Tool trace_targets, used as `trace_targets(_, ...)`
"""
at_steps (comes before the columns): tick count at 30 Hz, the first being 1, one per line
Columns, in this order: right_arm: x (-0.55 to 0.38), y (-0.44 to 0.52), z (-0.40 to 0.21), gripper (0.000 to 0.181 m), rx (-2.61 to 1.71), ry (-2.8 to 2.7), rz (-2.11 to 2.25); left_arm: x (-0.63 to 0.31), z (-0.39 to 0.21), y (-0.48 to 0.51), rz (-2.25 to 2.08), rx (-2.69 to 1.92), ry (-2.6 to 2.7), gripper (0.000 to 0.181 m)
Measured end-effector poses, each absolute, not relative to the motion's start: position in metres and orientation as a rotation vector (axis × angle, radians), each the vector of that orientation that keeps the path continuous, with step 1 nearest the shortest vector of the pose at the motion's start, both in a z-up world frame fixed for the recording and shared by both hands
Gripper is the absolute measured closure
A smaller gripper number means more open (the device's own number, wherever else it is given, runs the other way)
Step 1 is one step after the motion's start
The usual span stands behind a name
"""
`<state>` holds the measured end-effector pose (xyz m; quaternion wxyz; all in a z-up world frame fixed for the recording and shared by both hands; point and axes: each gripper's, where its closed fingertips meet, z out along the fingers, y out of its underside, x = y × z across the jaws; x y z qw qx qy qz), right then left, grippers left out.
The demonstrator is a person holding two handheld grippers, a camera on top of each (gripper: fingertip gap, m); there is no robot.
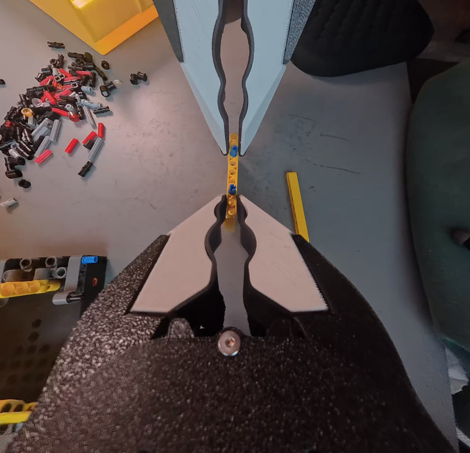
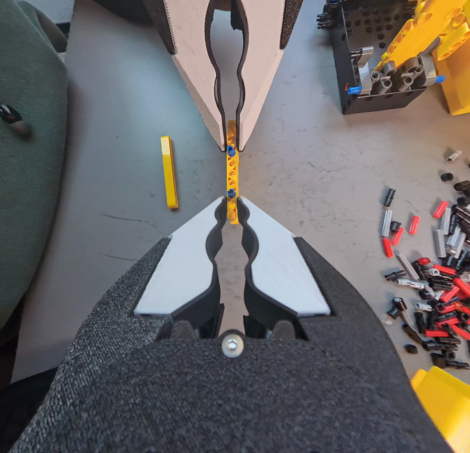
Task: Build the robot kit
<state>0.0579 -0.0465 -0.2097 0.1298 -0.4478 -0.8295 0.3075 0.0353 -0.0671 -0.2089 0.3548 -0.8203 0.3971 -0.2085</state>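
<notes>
A long yellow plastic beam with holes (image 1: 232,180), carrying two blue pins (image 1: 232,189), is gripped at opposite ends by the left gripper (image 1: 232,199) and right gripper (image 2: 232,199), jaws closed, mid-frame above the grey worktop (image 1: 152,186); another yellow beam (image 2: 169,172) lies left.

Yellow holed beam (image 1: 232,178), two blue pins (image 1: 232,189) in it, clamped endwise between left gripper (image 1: 232,199) and right gripper (image 1: 232,153), above table.
</notes>
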Motion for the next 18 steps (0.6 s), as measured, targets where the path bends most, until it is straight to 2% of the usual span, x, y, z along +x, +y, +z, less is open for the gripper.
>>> trace_targets(18,0.0575,-0.0461,-0.2106,0.175,-1.302,-2.407,0.865,0.0347,-0.2101,-0.0659,-0.484,-2.115,1.039,0.175)
